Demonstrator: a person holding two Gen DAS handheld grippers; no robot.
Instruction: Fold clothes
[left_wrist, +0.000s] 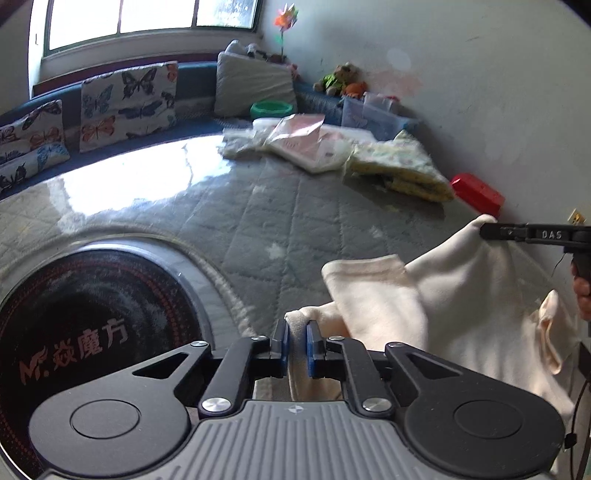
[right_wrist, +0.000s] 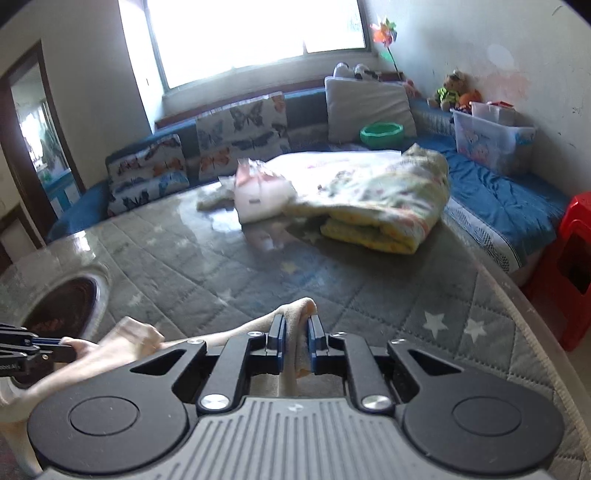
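Both tongs are clamped on one cream garment (left_wrist: 443, 295). The left tongs (left_wrist: 296, 341) pinch a bunched edge of it between their blue pads, and the right tongs (right_wrist: 298, 341) do the same with another edge; in the left view the right tongs enter from the right side with cloth nipped at their tip. No earlier picture is given, so only the grips themselves can be told.

The garment hangs between the two grips, near the front edge of the round desk (left_wrist: 258, 206), which is covered by a grey quilted mat with stars. It sags in loose folds, with one flap lying on the mat and more cloth dropping off the desk edge at the right. What kind of garment it is cannot be told.

As for progress, I judge the fold has barely begun: the cloth is gathered and lifted, not spread flat, and no crease shows. Spreading, folding and setting it down all seem left to do.

Its long axis appears to run from one grip to the other, roughly along the near desk edge, across the view rather than away from it. A folded blanket (right_wrist: 376, 206) lies well apart at the far side.
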